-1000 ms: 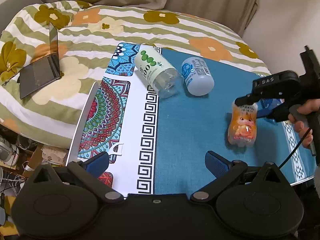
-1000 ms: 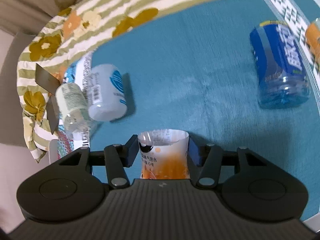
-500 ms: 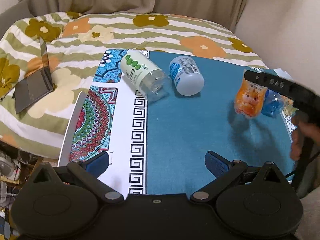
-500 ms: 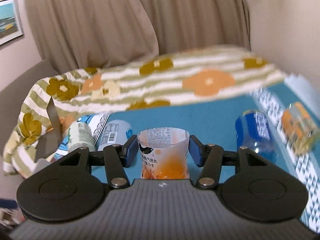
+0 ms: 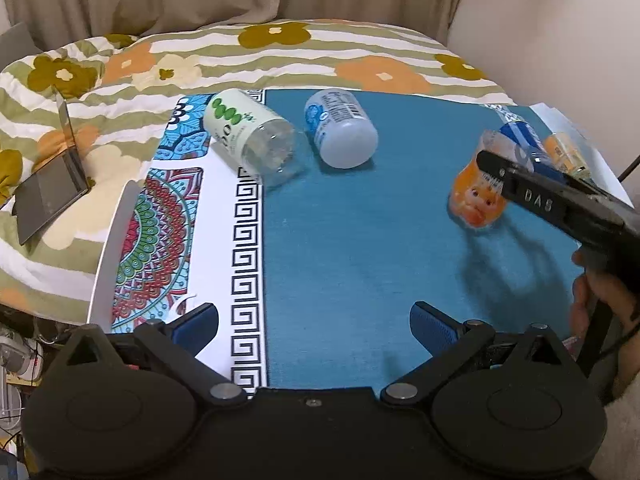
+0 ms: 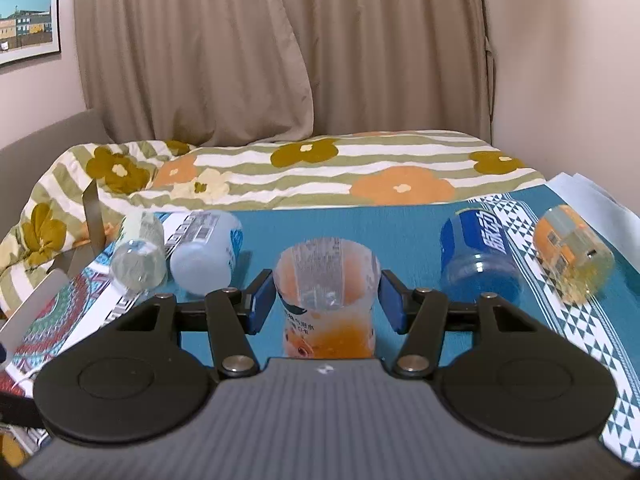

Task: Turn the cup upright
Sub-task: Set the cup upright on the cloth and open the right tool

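An orange cartoon-print cup (image 6: 328,300) stands upright on the teal cloth (image 6: 408,236), open end up. It sits between the blue pads of my right gripper (image 6: 326,302), whose jaws now stand slightly apart from its sides. In the left wrist view the cup (image 5: 478,196) is at the right, partly behind the right gripper's black body (image 5: 560,204). My left gripper (image 5: 314,326) is open and empty near the front edge of the cloth.
Several other cups lie on their sides: a green-dotted one (image 5: 250,140), a pale blue one (image 5: 340,128), a dark blue one (image 6: 478,256) and an orange one (image 6: 572,256). A floral blanket (image 5: 280,52) and a laptop (image 5: 52,184) lie beyond.
My right gripper swung the orange cup from lying to upright and set it on the cloth. Its jaws have opened off the cup. My left gripper drew back slightly.
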